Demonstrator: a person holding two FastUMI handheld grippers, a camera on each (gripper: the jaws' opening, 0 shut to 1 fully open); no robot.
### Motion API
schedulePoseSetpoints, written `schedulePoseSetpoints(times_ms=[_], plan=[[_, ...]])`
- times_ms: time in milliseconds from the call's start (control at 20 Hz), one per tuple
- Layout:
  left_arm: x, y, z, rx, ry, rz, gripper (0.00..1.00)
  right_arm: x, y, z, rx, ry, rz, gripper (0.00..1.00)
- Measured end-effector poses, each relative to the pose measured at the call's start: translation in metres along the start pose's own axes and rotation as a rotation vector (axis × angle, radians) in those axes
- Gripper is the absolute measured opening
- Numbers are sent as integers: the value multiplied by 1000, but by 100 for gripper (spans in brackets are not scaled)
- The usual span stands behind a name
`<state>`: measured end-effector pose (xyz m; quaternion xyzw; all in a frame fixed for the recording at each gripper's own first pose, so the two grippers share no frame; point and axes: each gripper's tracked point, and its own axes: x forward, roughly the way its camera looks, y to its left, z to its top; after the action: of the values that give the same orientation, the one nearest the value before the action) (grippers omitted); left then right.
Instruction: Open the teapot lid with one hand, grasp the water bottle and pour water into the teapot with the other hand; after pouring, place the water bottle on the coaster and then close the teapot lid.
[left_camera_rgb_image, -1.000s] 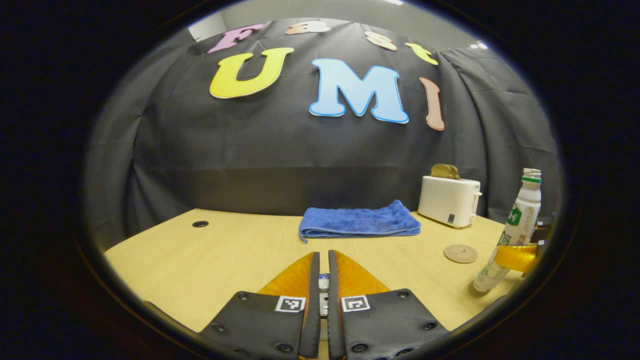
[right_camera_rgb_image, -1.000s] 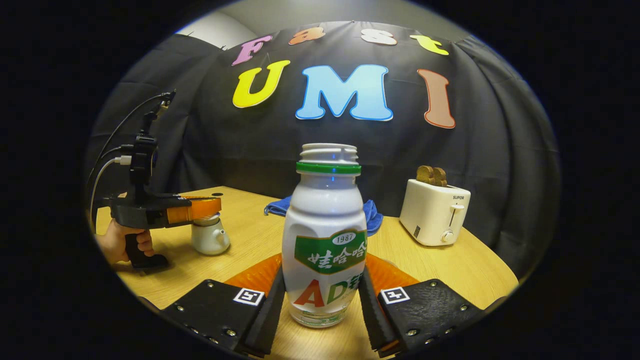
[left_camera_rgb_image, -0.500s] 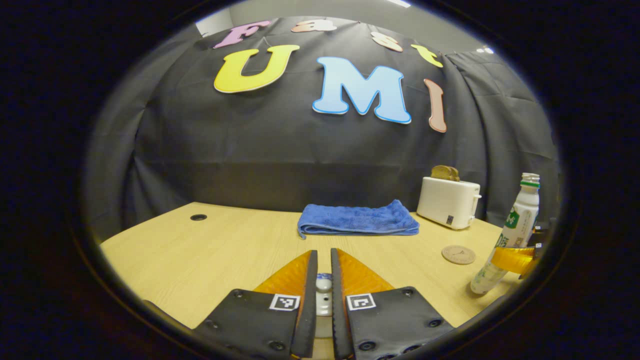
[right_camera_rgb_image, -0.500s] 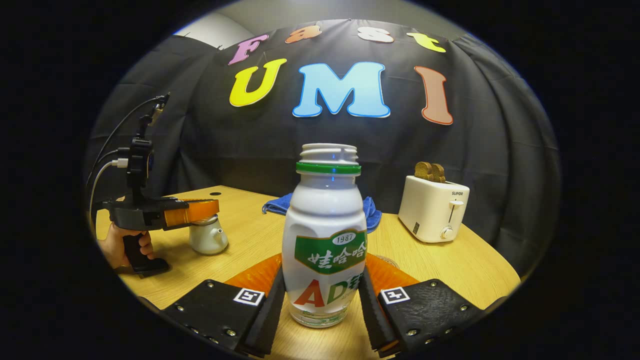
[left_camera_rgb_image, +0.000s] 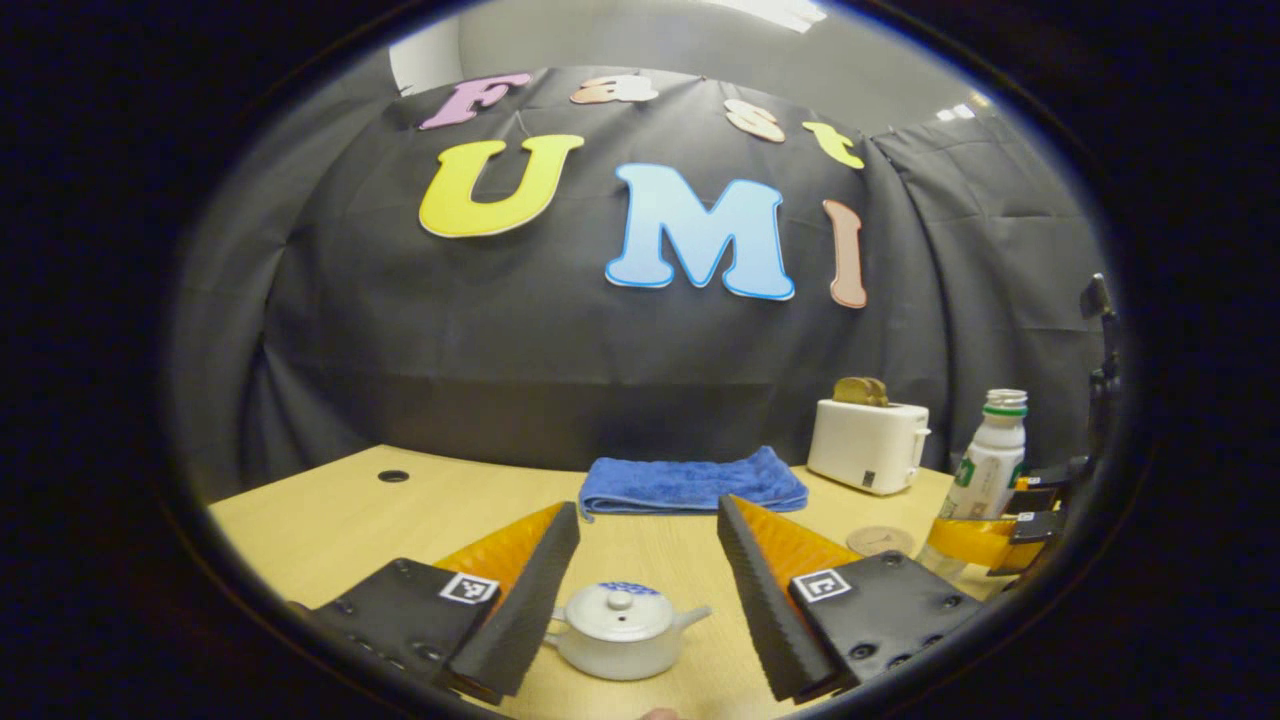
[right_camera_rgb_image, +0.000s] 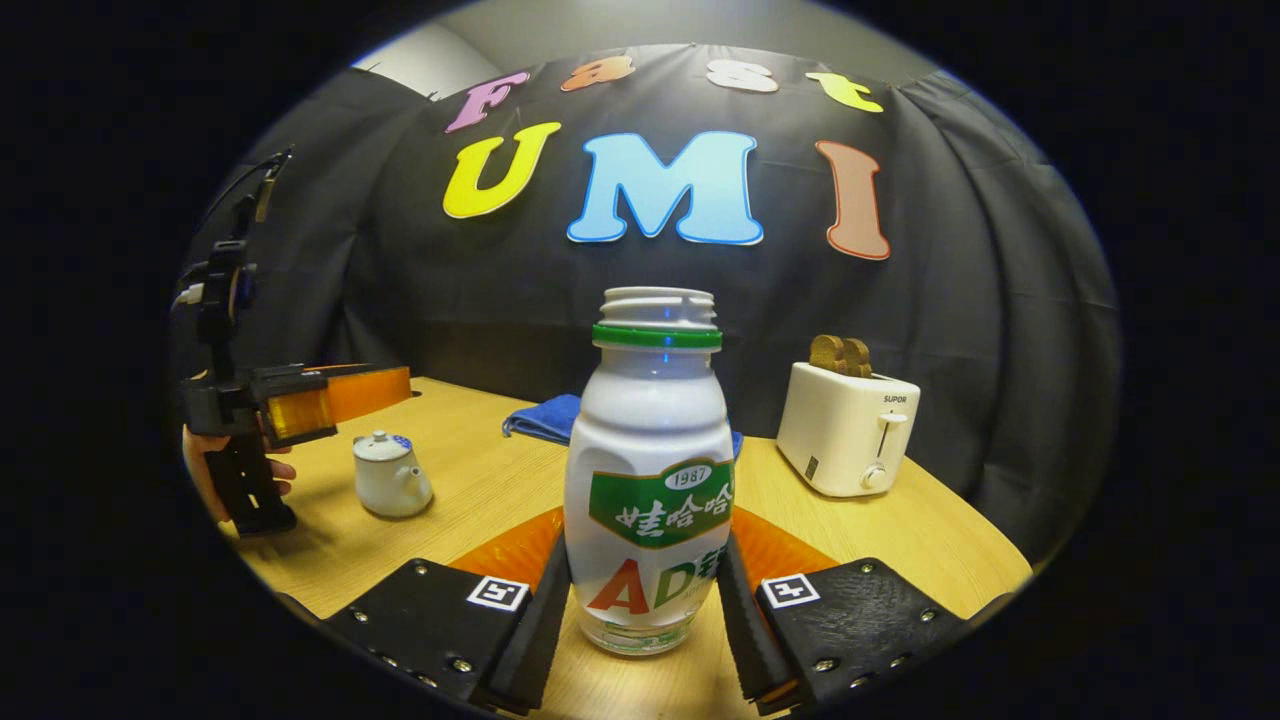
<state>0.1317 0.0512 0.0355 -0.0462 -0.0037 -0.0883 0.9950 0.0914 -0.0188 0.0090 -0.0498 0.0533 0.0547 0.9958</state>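
Hovering above the table, the left gripper (left_camera_rgb_image: 648, 560) has its jaws spread wide, and the white teapot (left_camera_rgb_image: 620, 630) sits just below and between them with its lid (left_camera_rgb_image: 618, 611) on – so the lid knob lies straight down from the gap. The right gripper (right_camera_rgb_image: 640, 620) is clamped on the upright water bottle (right_camera_rgb_image: 648, 470), whose open neck points up, well off to the teapot's right; the round coaster (left_camera_rgb_image: 873, 541) lies nearer that bottle – the left gripper is clearly nearer the lid

Even overhead light, soft shadows on the table (left_camera_rgb_image: 320, 510), sharp centre, fisheye-bent edges
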Motion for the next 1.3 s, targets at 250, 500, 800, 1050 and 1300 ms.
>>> schedulePoseSetpoints(times_ms=[250,500,800,1050,1300], plan=[[-30,-10,24,-4,-52,-16,98,15,-32,7,-10,-1,-92,70],[-50,-2,38,-29,-77,-16,98,43,-71,21,-11,-25,-191,70],[-61,25,35,-103,-70,5,98,77,-73,23,7,-37,-176,70],[-63,41,33,-99,-57,12,98,100,-69,9,-1,6,-168,69],[-57,41,27,-97,-44,9,98,106,-73,0,6,22,-184,69]])
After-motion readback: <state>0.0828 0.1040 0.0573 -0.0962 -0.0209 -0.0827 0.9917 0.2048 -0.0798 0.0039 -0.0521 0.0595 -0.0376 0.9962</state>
